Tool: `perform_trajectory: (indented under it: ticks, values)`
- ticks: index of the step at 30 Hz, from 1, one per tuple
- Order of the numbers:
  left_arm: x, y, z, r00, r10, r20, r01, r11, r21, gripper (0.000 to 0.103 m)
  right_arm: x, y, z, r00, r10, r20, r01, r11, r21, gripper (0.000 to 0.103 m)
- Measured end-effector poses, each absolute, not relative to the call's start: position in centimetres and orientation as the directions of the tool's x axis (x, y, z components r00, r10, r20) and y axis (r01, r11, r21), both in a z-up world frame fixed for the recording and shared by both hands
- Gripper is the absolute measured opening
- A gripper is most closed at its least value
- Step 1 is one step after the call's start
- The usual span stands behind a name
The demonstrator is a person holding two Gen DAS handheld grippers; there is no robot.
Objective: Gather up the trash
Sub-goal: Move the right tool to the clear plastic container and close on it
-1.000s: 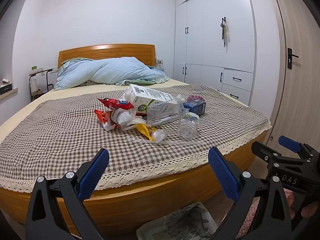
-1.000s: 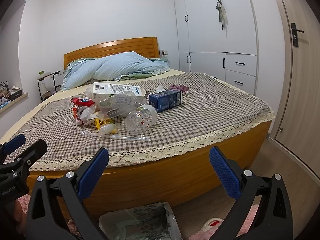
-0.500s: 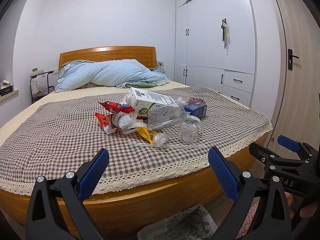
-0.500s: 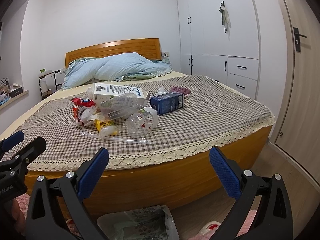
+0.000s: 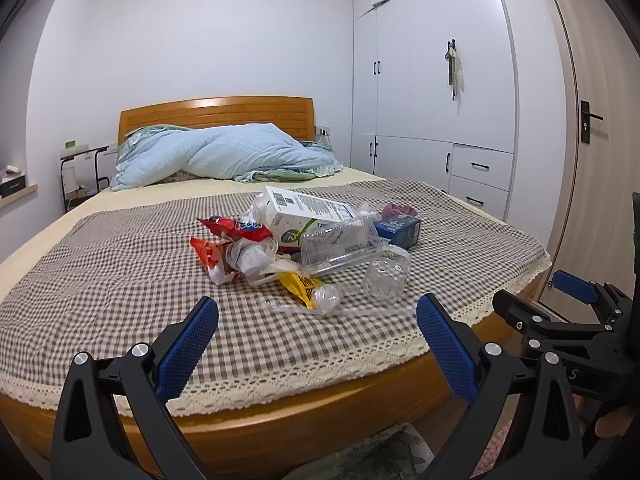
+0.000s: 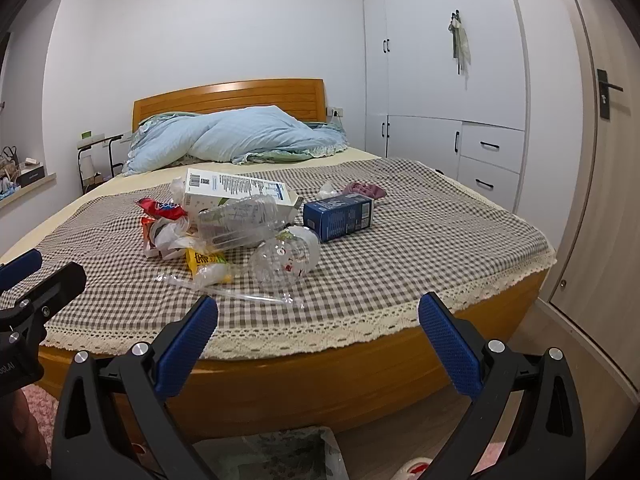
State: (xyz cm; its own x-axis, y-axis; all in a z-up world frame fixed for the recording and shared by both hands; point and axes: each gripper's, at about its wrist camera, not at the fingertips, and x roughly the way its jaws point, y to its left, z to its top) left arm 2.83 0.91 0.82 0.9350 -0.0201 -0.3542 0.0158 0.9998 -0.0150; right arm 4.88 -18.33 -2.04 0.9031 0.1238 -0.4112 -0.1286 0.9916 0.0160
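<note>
A heap of trash lies on the bed's checked cover [image 5: 100, 280]: a white carton [image 5: 304, 214], a clear plastic clamshell [image 5: 340, 246], a red snack wrapper [image 5: 236, 228], a yellow wrapper [image 5: 300, 286], a clear crushed bottle [image 6: 286, 258] and a blue box [image 6: 340, 216]. My left gripper [image 5: 316, 344] is open, in front of the bed's foot, short of the heap. My right gripper [image 6: 318, 346] is open too, empty, also before the bed edge. A plastic bag [image 6: 280, 454] sits on the floor below.
A light blue duvet [image 5: 224, 156] is bunched by the wooden headboard [image 5: 216, 114]. White wardrobes with drawers [image 5: 440, 92] line the right wall, and a door [image 6: 608, 160] stands at far right. A small side table [image 5: 84, 172] is left of the bed.
Both grippers have risen and tilted slightly, so the bed and trash heap sit lower in view and look a little nearer. Both stay open; nothing on the bed has moved.
</note>
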Motion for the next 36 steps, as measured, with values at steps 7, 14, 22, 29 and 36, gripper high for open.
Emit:
perform_trajectory:
  ticks: [7, 14, 22, 29, 36]
  values:
    - [4.9, 1.3, 1.5, 0.937, -0.012, -0.349, 0.012, 1.0, -0.003, 0.096, 7.3, -18.0, -2.0, 0.901, 0.133, -0.413, -0.14, 0.99, 0.015, 0.097]
    - [7.0, 1.5, 1.6, 0.934, -0.003, -0.357, 0.007, 1.0, 0.011, 0.096, 10.2, -17.6, -2.0, 0.896, 0.153, -0.418, -0.157, 0.987, 0.025, 0.097]
    - [9.7, 1.8, 1.1, 0.927, 0.011, -0.375, -0.002, 1.0, 0.025, 0.096, 13.8, -17.5, -2.0, 0.876, 0.201, -0.438, -0.185, 0.98, 0.08, 0.097]
    - [12.5, 2.4, 0.9, 0.922, 0.013, -0.386, -0.013, 1.0, 0.003, 0.096, 17.9, -17.1, -1.7, 0.826, 0.318, -0.466, -0.246, 0.946, 0.21, 0.097]
    - [15.4, 2.6, 1.0, 0.933, 0.013, -0.359, -0.016, 1.0, -0.004, 0.096, 21.5, -16.5, -2.0, 0.779, 0.369, -0.507, -0.216, 0.917, 0.335, 0.097]
